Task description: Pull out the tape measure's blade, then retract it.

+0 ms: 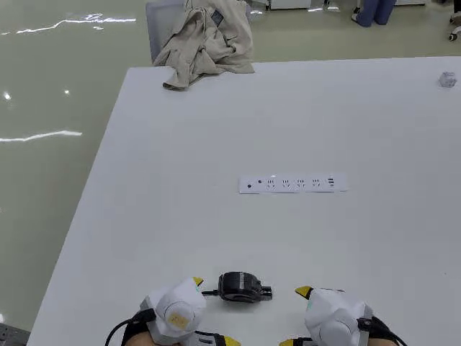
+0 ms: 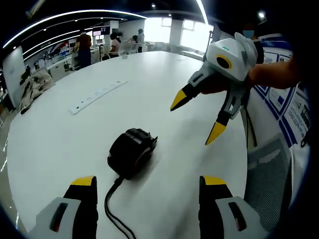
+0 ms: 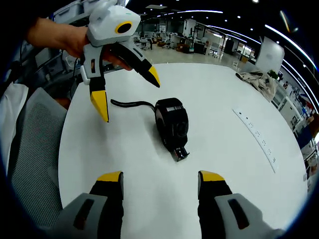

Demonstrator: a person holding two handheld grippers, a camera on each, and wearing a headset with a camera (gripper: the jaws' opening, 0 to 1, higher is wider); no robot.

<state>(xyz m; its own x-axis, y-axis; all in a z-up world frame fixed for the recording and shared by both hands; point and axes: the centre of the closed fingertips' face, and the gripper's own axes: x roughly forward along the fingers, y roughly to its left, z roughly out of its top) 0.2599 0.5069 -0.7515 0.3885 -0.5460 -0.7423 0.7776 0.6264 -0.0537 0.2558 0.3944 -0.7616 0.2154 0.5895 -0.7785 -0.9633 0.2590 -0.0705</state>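
On the white bench (image 1: 180, 216), a black tape measure (image 1: 243, 286) lies between the left claw (image 2: 148, 181) and right claw (image 3: 159, 177), both spread wide open, neither one touching it.

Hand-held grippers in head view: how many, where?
2. Left hand-held gripper at the bottom edge, left of the tape measure; right hand-held gripper to its right. Both open.
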